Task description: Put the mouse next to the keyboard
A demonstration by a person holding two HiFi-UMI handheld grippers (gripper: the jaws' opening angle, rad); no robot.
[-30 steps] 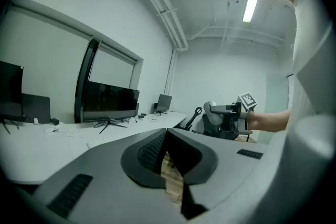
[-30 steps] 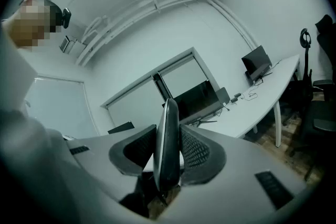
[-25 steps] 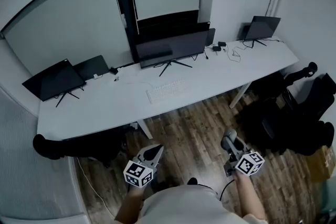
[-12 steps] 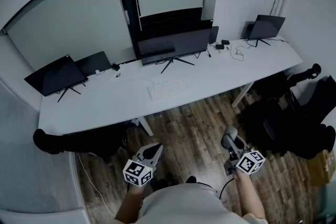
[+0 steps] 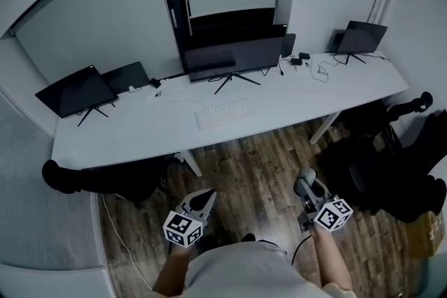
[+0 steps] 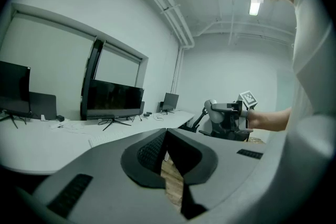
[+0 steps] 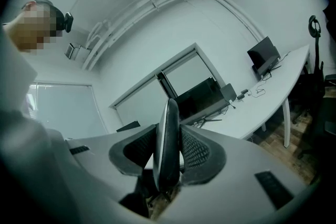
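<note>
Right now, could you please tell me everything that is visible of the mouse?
The mouse is grey and smooth, plastic by its look, with one paler side and one darker side. It stands on edge, clamped between both pads of the right tool, which press its two broad faces. It hangs in the air above the wooden floor, well short of the white desk and the keyboard. No buttons can be made out.

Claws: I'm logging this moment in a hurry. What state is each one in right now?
Left claw: closed, nothing in it.
Right claw: closed on the mouse.
</note>
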